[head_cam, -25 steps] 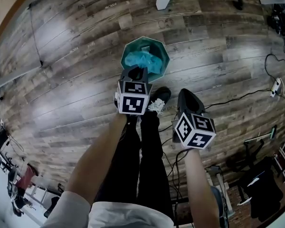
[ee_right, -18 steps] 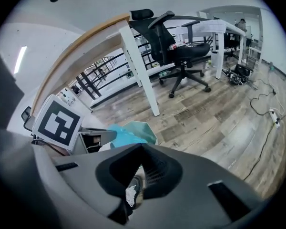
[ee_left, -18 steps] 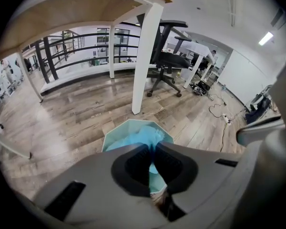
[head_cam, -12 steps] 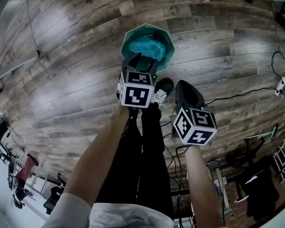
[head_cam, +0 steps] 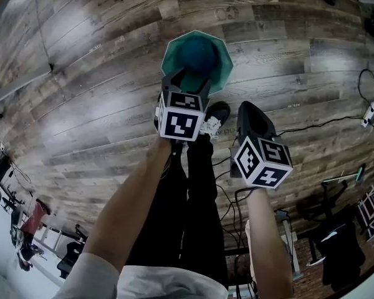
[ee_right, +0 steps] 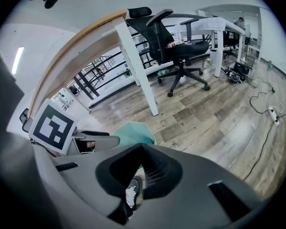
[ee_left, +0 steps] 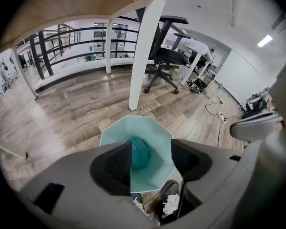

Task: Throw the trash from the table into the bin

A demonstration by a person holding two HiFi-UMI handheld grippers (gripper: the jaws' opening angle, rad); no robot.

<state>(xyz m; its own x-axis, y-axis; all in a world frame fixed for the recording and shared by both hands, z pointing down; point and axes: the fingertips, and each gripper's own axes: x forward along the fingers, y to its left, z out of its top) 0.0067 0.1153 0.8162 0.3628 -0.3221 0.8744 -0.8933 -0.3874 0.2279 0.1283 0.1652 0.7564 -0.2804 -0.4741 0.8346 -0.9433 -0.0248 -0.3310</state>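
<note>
Wood-plank flooring (head_cam: 93,104) is carrying a teal octagonal bin (head_cam: 173,64) with a crumpled teal wad of trash (ee_left: 140,154) lying inside, while the left gripper (ee_left: 151,146), empty, has just been opening its jaws wide above it and the right gripper (ee_right: 142,148) is hanging alongside, jaws together.

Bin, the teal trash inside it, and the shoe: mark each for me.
bin (head_cam: 223,58), head view, right inner wall
teal trash (ee_left: 140,152), left gripper view, its rounded top
shoe (head_cam: 217,111), head view, black toe
</note>
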